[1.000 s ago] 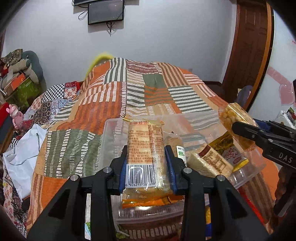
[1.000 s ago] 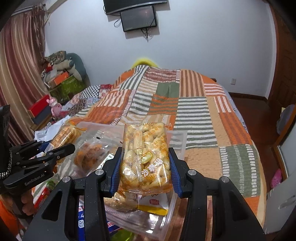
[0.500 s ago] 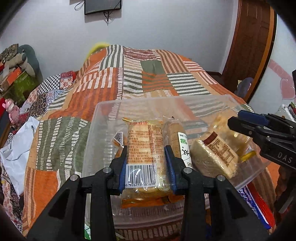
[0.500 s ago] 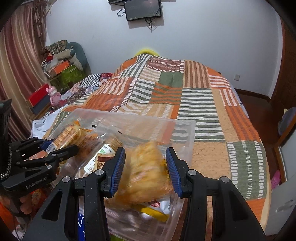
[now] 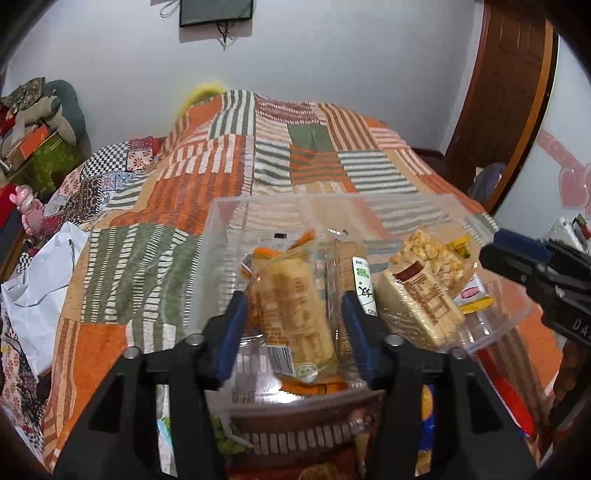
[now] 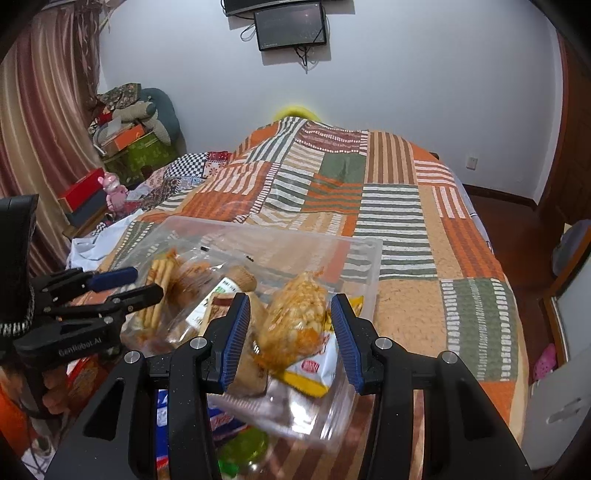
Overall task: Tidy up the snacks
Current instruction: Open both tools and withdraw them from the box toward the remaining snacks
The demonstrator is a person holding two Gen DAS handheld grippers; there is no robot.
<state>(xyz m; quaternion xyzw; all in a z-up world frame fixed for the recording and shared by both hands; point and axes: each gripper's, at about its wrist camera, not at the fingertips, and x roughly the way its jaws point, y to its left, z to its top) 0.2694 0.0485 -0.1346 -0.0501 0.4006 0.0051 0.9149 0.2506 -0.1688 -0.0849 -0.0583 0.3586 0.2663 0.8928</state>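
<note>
The left gripper [image 5: 295,317] has just been opening, its cracker pack [image 5: 295,314] now loose between spread jaws inside the clear bin [image 5: 221,236]. The right gripper [image 6: 288,328] stands spread too, the popcorn bag [image 6: 295,321] dropped free between its blue pads, inside the bin.

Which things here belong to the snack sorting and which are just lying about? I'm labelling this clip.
Job:
clear plastic bin
biscuit pack, between the left gripper pads
puffed snack bag, between the right gripper pads
wafer pack

Lying about:
patchwork bedspread
wall screen
pink toy
white cloth
</note>
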